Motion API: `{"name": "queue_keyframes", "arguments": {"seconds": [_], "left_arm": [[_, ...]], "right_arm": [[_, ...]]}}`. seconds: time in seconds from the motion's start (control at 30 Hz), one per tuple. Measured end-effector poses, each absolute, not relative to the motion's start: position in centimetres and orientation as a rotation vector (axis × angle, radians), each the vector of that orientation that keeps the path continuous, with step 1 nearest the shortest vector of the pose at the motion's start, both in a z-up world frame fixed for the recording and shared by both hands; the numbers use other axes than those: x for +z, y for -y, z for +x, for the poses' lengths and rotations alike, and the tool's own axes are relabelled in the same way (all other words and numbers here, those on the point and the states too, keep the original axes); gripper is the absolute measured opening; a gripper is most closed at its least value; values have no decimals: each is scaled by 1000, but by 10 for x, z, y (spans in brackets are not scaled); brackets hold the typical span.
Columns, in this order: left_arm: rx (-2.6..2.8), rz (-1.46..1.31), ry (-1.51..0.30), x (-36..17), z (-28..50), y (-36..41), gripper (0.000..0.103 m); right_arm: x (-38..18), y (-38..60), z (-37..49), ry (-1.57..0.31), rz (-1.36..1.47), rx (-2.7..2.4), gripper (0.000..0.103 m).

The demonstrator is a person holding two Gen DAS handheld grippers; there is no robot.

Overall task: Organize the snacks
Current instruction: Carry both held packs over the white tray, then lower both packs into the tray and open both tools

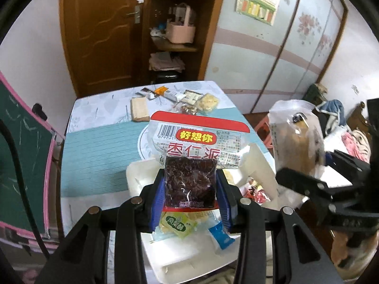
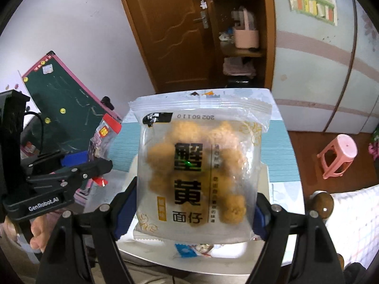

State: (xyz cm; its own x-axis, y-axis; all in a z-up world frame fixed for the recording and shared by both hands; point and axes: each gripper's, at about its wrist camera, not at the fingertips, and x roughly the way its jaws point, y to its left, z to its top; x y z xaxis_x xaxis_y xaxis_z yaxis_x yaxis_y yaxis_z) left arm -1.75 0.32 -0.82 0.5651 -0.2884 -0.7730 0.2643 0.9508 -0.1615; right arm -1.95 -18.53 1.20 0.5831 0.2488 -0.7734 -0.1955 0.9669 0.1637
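Two crinkly snack bags up in the air, each clamped between tongs: left gripper (image 1: 190,184) squeezed shut on the date bag (image 1: 189,149), right gripper (image 2: 195,210) on the puffed ball bag (image 2: 200,172). Carrying step, probably. White box (image 1: 180,258) at six o'clock below. Next: lowered gently, then let go.

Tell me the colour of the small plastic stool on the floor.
Pink. The stool shows best in the right wrist view.

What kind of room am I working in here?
Likely a lived-in bedroom or family room: a brown wooden door, a floral sliding wardrobe, a pink plastic stool, and a green chalkboard.
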Motion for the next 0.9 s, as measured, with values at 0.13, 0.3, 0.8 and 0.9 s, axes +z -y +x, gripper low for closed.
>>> {"name": "queue_keyframes", "arguments": {"seconds": [0.13,0.3,0.8,0.9], "left_arm": [[-308,-62,-976,-43,-10,4,38],[-261,-52,-1039,-80,-7,8,38],[-244,-45,-1148,-119,16,17,39],[-240,-37,-1152,-122,20,19,39]], "right_arm": [[-14,185,-19,-982,89,276,80],[-44,184,-16,-1054,74,243,80],[-88,182,4,-1164,36,203,81],[-92,180,8,-1172,25,196,81]]}}
